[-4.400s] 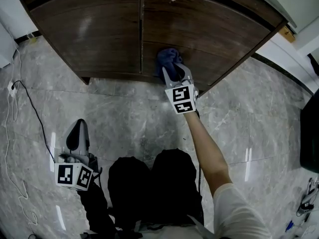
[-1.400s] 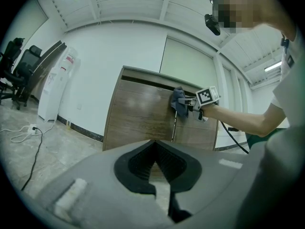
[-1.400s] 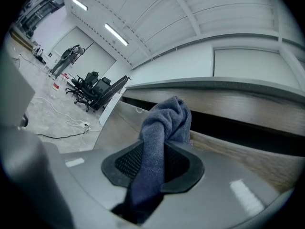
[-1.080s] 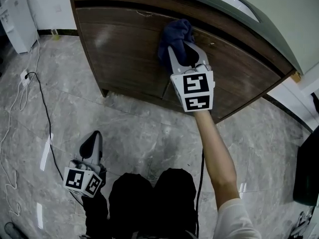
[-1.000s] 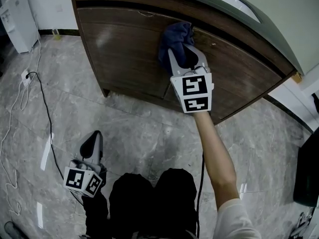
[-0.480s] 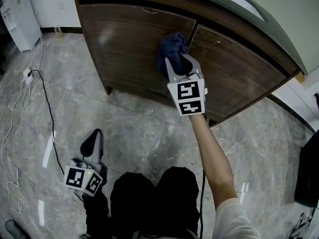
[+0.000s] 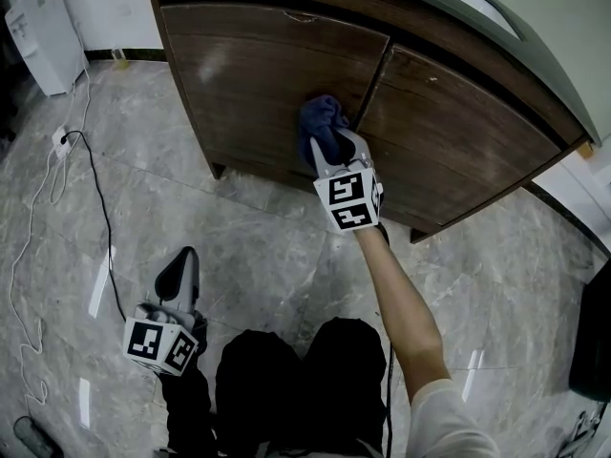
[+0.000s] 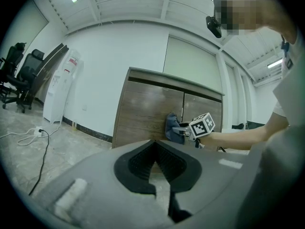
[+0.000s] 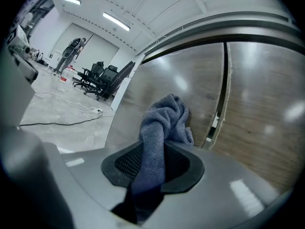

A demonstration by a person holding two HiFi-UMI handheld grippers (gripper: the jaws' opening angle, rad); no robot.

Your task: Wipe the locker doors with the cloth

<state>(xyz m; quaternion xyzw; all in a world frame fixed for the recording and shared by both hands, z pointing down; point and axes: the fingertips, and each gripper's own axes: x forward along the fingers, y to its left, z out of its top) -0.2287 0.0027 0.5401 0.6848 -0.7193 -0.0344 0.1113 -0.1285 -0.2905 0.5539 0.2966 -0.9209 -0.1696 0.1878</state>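
1. Cloth first: my right claw has its jaws clamped on the blue towel. The thick fabric keeps them partly apart, and a bunched wad sticks out past the tips.
2. That wad is pressed against the left locker door, low down and just beside the seam where it meets the right locker door.
3. A second ago the wad sat high on this same door, close under its top edge. Since then I have drawn it down alongside the seam. The grip looks unchanged, and the towel has not slipped in the jaws.
4. I read that as one downward stroke nearly finished, so the strip next to the seam is covered. The wide outer part of the left door and most of the right door probably still need passes. The wood itself does not show me which parts are already clean.
5. My left claw hangs low beside my leg over the marble floor, well apart from the locker. Its jaws are together with nothing between them, and it has kept its place.
6. My next move is likely to run to the bottom edge, then shift sideways for a fresh strip. The loose wad could snag in the seam gap, so I would keep it flat on the panel.
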